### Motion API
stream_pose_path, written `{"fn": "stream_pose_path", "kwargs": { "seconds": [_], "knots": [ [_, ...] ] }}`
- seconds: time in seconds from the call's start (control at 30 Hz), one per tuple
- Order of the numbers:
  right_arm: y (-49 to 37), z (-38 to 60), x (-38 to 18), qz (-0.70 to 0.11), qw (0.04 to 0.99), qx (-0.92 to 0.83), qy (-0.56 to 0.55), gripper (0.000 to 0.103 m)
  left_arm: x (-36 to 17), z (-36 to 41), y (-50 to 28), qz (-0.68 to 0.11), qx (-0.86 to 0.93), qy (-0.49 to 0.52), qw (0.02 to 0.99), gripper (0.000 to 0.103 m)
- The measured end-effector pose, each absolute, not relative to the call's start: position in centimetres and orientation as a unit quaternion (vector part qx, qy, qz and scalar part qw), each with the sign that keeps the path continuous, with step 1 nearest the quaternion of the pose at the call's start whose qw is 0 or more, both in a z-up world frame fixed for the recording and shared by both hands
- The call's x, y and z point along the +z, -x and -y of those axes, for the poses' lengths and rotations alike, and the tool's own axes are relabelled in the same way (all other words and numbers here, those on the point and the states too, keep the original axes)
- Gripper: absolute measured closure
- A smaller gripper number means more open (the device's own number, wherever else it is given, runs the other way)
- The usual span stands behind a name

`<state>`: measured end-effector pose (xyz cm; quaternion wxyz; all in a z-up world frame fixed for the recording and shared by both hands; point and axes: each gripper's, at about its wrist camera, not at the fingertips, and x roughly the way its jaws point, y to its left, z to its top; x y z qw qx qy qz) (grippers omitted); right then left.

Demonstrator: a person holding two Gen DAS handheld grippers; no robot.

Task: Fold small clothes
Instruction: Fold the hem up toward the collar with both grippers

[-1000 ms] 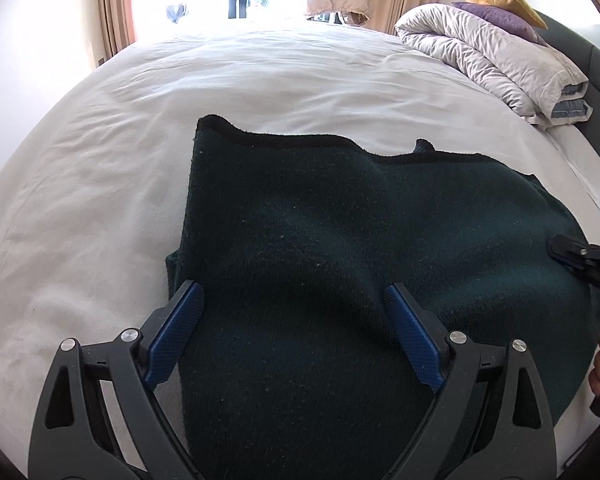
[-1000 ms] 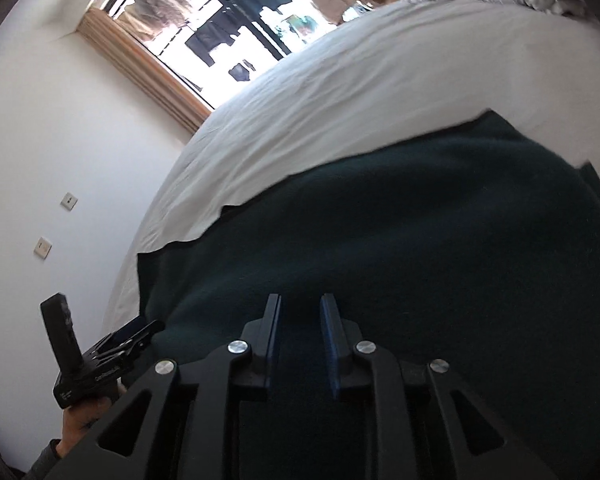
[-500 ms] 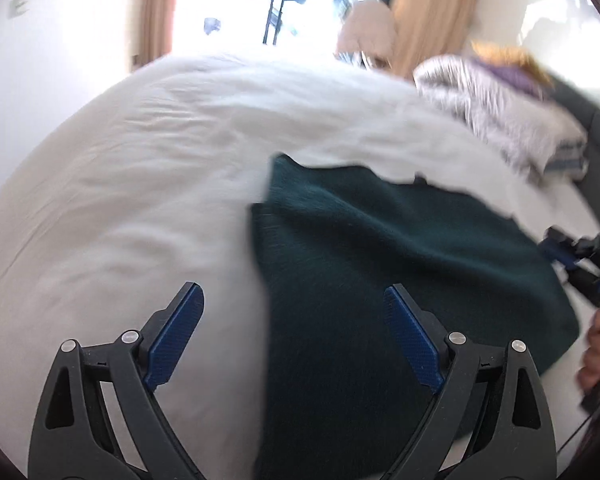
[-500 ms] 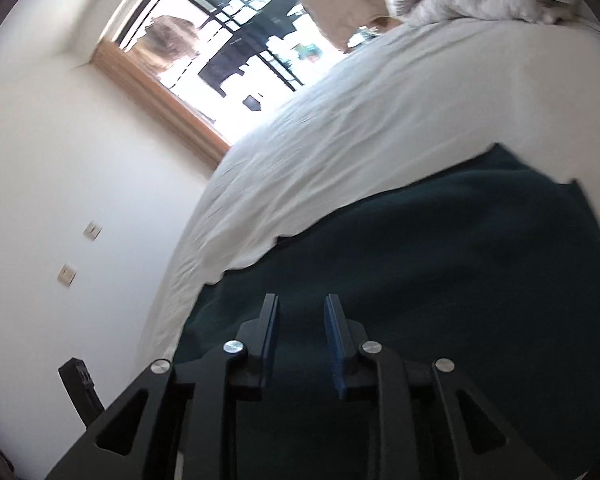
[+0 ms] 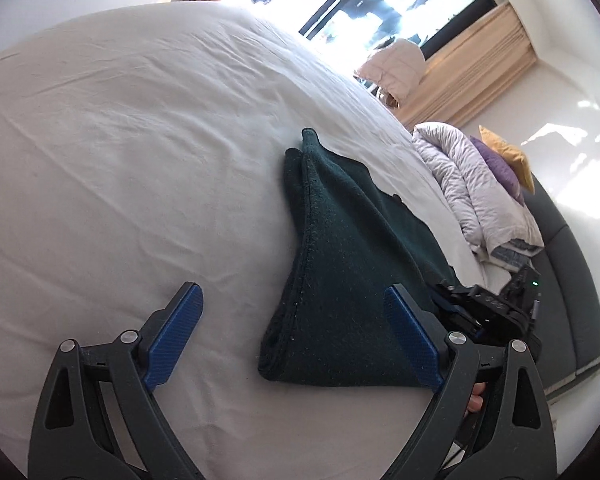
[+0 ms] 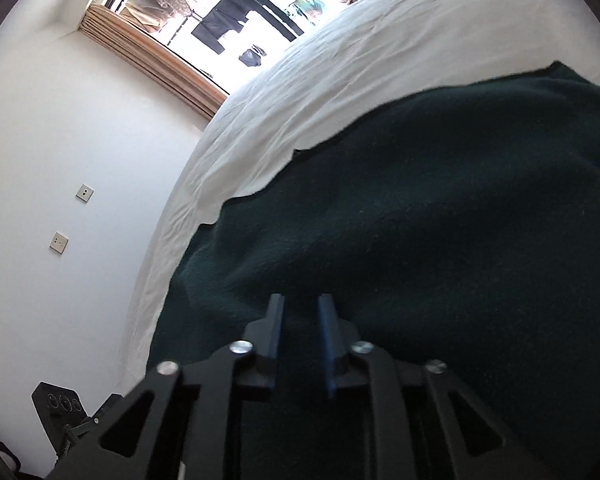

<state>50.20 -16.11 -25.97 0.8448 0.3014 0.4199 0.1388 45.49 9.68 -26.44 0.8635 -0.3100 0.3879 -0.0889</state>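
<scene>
The dark green garment point(image 5: 340, 280) lies folded on the white bed point(image 5: 140, 140), sitting right of center in the left wrist view, its stitched edge running from the upper middle down to a corner near the bottom middle. The left gripper point(image 5: 296, 344) hangs above the sheet with its jaws spread wide and nothing between them; the garment's lower corner sits in the gap but neither blue pad touches it. At the right edge of that frame the right gripper point(image 5: 460, 312) is at the garment's far side. In the right wrist view its jaws are nearly together, with dark fabric bunched in the narrow slot, so it looks pinched on the cloth. A rumpled duvet point(image 5: 480, 184) is piled at the upper right.
</scene>
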Motion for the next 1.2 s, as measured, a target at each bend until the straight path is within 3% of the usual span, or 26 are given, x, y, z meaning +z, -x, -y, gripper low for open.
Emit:
{"fn": "stream_pose_path", "kwargs": {
  "seconds": [0.23, 0.53, 0.77, 1.0, 1.1, 1.17, 1.2],
  "knots": [
    [-48.7, 16.4, -22.7, -0.38, 0.852, 0.186, -0.307, 0.06, -27.0, -8.9, -46.0, -0.393, -0.071, 0.366, 0.841, 0.008],
    [-47.3, 18.8, -24.5, -0.393, 0.834, 0.184, -0.341, 0.06, -28.1, -6.9, -46.6, -0.398, -0.071, 0.475, 0.781, 0.005],
    [-47.1, 19.7, -24.9, -0.402, 0.831, 0.178, -0.341, 0.06, -29.0, -6.5, -45.8, -0.359, -0.063, 0.552, 0.75, 0.005],
    [-47.2, 21.7, -24.5, -0.399, 0.834, 0.158, -0.347, 0.061, -29.0, -5.2, -48.0, -0.363, -0.085, 0.56, 0.74, 0.006],
    [-47.0, 22.7, -24.8, -0.403, 0.833, 0.14, -0.353, 0.069, -29.3, -4.6, -49.6, -0.369, -0.096, 0.535, 0.754, 0.022],
    [-47.3, 22.9, -25.3, -0.404, 0.823, 0.146, -0.372, 0.078, -30.0, -4.4, -50.8, -0.376, -0.097, 0.516, 0.764, 0.038],
    [-47.5, 22.7, -25.4, -0.41, 0.823, 0.142, -0.366, 0.085, -30.4, -4.4, -51.3, -0.381, -0.094, 0.508, 0.767, 0.051]
  ]
}}
